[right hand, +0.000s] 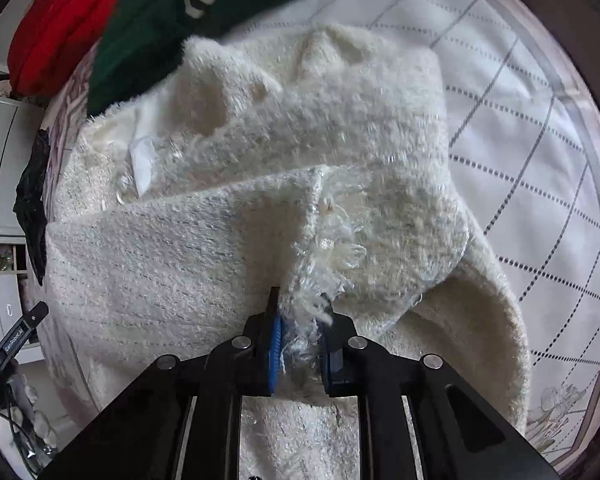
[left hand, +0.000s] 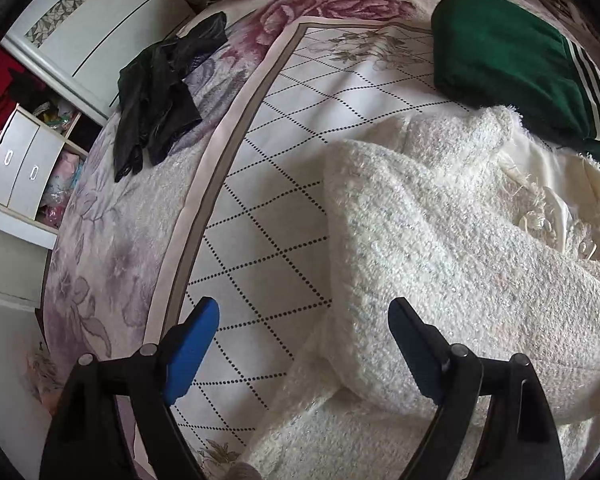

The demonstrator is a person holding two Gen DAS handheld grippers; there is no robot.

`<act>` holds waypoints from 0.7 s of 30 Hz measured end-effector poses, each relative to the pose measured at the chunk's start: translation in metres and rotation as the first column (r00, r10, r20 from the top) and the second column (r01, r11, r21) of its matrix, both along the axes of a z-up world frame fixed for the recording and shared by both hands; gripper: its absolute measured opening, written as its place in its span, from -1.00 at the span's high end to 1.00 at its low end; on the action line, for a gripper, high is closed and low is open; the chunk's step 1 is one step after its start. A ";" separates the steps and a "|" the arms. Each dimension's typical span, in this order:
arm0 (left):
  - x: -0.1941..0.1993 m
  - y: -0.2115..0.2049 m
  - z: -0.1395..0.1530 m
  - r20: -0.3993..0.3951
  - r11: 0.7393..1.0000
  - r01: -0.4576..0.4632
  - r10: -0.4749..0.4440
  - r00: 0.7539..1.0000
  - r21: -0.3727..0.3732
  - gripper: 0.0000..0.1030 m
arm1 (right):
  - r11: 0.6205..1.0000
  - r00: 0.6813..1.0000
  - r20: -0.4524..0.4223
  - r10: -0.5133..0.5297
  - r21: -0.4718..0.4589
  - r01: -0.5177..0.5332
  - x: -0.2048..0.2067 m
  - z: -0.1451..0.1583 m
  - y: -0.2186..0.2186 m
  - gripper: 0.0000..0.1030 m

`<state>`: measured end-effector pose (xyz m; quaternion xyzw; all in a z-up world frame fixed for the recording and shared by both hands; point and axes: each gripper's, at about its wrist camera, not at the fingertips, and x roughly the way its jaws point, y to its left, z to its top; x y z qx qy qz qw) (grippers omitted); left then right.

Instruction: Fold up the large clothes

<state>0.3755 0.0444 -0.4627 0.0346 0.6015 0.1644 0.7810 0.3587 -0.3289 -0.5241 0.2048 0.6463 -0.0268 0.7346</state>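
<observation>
Clamped on a frayed, fringed edge of the white fuzzy garment [right hand: 260,208], the right tool [right hand: 300,354] has its blue pads [right hand: 275,354] pressed into the fabric, tufts of yarn bunching out between them. Ahead of this tool the garment lies rumpled across the bed [right hand: 540,128], one layer folded over another, with a small white label [right hand: 142,164] showing in the opening to the front left. Beyond the garment, further front left, sit a dark green garment with white stripes [right hand: 152,24] and a red one [right hand: 64,20]. Spread wide and holding nothing, the left tool [left hand: 304,340] hovers above the quilt's dotted diamond pattern; its right finger [left hand: 414,352] is over the edge of the white garment [left hand: 440,248], its left finger [left hand: 190,354] over bare quilt [left hand: 260,208]. Ahead to its left lies a crumpled black garment [left hand: 160,96] near the bed's edge.
</observation>
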 end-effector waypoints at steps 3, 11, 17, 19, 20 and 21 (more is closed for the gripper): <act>0.007 -0.004 0.004 0.011 1.000 0.008 -0.007 1.000 -0.029 -0.68 | 0.998 0.993 0.115 -0.007 -0.055 0.014 0.000 0.041 -0.003 0.84; 0.043 -0.002 -0.029 -0.034 1.000 -0.014 0.014 0.999 -0.028 -0.68 | 0.998 0.998 0.065 -0.024 -0.053 0.028 0.029 0.034 -0.035 0.84; 0.050 0.000 -0.072 -0.141 0.996 0.069 -0.061 0.988 0.051 -0.72 | 0.981 0.991 0.074 0.107 -0.172 -0.093 0.037 0.037 -0.014 0.83; 0.053 -0.005 -0.061 -0.152 0.992 0.102 -0.090 0.984 0.071 -0.72 | 0.992 0.989 -0.116 0.095 -0.071 -0.104 0.040 -0.005 -0.022 0.82; 0.055 -0.007 -0.053 -0.149 0.991 0.114 -0.102 0.984 0.076 -0.72 | 0.997 0.986 -0.152 0.067 -0.023 -0.072 0.038 -0.014 -0.030 0.82; 0.058 -0.010 -0.040 -0.135 0.990 0.126 -0.115 0.984 0.071 -0.72 | 0.999 0.989 -0.140 0.038 0.000 -0.038 0.037 -0.011 -0.036 0.76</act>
